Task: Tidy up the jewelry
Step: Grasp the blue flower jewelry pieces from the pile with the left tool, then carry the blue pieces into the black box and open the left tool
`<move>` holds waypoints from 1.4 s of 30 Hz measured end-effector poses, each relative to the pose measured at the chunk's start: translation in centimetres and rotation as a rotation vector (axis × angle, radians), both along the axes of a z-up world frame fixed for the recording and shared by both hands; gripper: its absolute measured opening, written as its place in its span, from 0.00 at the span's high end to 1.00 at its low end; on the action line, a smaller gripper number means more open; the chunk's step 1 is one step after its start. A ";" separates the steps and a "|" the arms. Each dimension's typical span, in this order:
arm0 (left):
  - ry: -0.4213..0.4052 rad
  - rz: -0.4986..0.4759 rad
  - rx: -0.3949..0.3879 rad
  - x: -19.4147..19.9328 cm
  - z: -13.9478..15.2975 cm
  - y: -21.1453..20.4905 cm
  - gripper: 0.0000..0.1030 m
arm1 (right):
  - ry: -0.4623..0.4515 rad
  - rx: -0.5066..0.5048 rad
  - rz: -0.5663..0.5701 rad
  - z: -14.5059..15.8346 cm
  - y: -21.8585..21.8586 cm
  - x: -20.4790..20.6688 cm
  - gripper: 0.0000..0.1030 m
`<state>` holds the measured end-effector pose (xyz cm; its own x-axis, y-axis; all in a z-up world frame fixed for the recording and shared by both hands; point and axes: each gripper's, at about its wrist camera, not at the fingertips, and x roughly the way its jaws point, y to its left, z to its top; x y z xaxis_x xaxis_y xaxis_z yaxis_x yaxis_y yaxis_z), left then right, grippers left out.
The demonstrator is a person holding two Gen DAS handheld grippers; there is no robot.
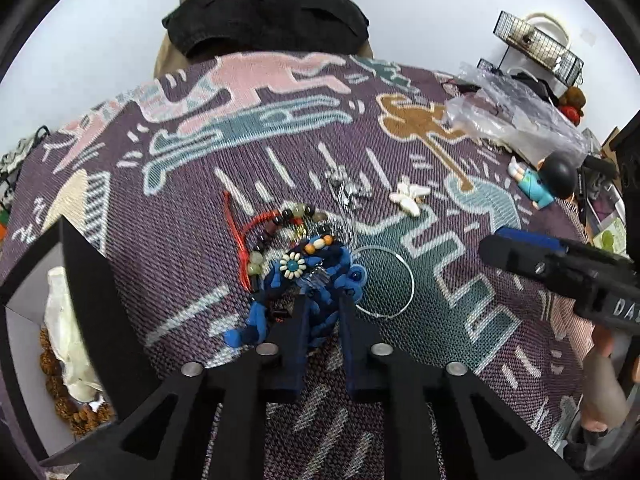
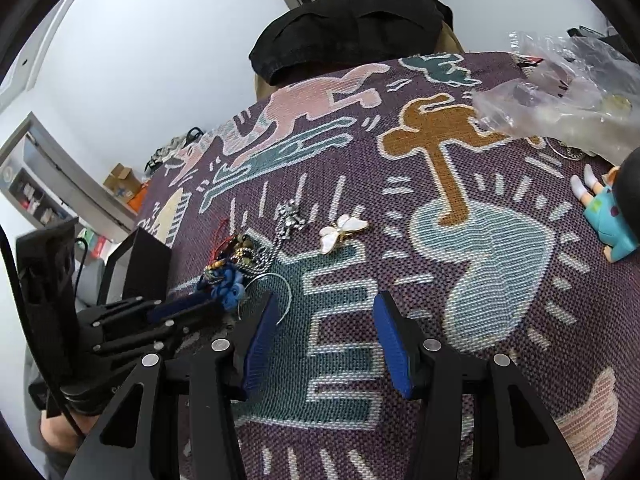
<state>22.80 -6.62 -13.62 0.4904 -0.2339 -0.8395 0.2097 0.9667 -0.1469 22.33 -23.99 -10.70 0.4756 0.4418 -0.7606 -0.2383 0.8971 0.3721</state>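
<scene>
Here, left gripper (image 1: 323,300) pinching blue braided cord ornament with beaded flower (image 1: 298,276), just left of thin silver wire bangle (image 1: 384,280). Soft, light, tangle-prone; grip thick braid. Right gripper (image 2: 326,312) spread wide, empty.

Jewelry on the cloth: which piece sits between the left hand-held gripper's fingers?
The blue braided piece with the flower charm; the thin wire hoop and white butterfly lie apart.

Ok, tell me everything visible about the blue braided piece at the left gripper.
The blue braided piece looks like knotted cord in two blues, with a white bead flower around a teal centre and orange and white beads. It lies bunched on the woven cloth, against the bead bracelet. The left gripper straddles its near end.
</scene>
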 end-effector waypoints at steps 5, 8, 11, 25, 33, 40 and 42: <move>-0.039 0.008 -0.030 -0.5 1.8 0.8 0.88 | -0.001 -0.022 0.028 0.1 1.0 -0.1 0.51; -0.055 0.012 -0.056 -0.9 2.8 1.4 0.88 | -0.001 -0.038 0.044 0.0 1.7 -0.2 0.51; -0.068 0.022 -0.090 -1.1 3.9 2.2 0.88 | -0.001 -0.052 0.073 -0.1 2.8 -0.4 0.51; -0.153 0.079 -0.163 -3.1 7.8 6.4 0.88 | -0.041 -0.292 0.175 -0.5 8.5 -0.1 0.34; -0.173 0.115 -0.166 -3.9 8.3 8.9 0.88 | 0.009 -0.367 0.179 -2.6 10.1 1.8 0.33; -0.179 0.161 -0.177 -4.5 8.2 11.4 0.88 | 0.014 -0.403 0.189 -2.8 10.9 2.0 0.38; -0.183 0.172 -0.174 -4.7 8.3 11.9 0.88 | 0.017 -0.406 0.195 -2.5 11.0 2.0 0.50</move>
<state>18.11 5.28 -5.35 0.6747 -0.2671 -0.6881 0.0836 0.9539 -0.2883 24.30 -12.97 -13.20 0.3993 0.1859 -0.8978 -0.4143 0.9101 0.0042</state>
